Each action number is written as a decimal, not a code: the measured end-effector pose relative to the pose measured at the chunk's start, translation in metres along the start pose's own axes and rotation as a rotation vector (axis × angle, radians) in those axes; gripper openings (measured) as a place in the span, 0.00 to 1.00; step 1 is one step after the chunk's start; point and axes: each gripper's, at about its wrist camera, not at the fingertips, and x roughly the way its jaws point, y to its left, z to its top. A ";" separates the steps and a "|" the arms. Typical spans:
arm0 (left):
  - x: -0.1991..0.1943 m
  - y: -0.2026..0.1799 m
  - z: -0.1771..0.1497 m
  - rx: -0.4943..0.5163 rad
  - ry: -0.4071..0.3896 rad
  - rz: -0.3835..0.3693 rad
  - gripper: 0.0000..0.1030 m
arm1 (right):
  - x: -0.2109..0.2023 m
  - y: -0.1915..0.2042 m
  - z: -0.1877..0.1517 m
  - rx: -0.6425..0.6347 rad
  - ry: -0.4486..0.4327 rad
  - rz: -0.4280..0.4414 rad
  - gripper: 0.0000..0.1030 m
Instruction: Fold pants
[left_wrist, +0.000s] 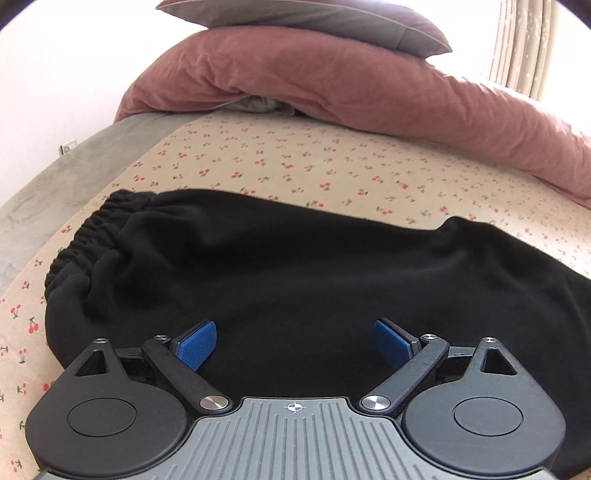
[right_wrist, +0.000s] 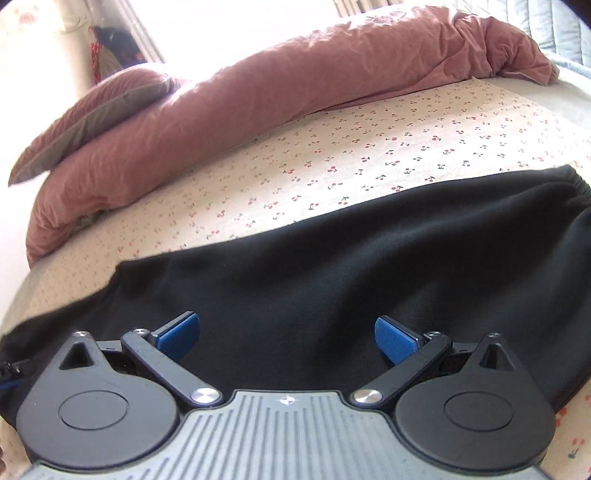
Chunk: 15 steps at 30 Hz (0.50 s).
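While the black pants (left_wrist: 295, 266) lie flat across the cherry-print bedsheet (left_wrist: 280, 162), elastic waistband (left_wrist: 92, 229) gathered at one end, both tools hover just above the fabric. On the left gripper (left_wrist: 294, 341) the blue pads (left_wrist: 197, 343) are spread wide apart with nothing between them, and the right gripper (right_wrist: 287, 338) is equally splayed over the dark cloth (no writing or label is legible anywhere). Behind the pants a dusty-pink duvet (right_wrist: 258, 96) is bunched along the bed, with a pillow (left_wrist: 295, 18) resting on top of it.

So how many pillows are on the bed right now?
1 visible: a pillow lying on the pink duvet at the far side, beyond the pants. Others may be hidden under the duvet.
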 end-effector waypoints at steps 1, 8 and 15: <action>0.004 0.003 -0.002 0.003 0.002 0.006 0.91 | 0.001 0.003 -0.002 -0.029 0.019 -0.019 0.88; 0.006 0.012 -0.011 0.040 -0.004 0.030 0.91 | 0.014 0.010 -0.011 -0.149 0.071 -0.033 0.89; 0.010 0.019 -0.014 0.072 -0.010 0.037 0.93 | 0.012 -0.011 -0.005 -0.228 0.071 -0.123 0.88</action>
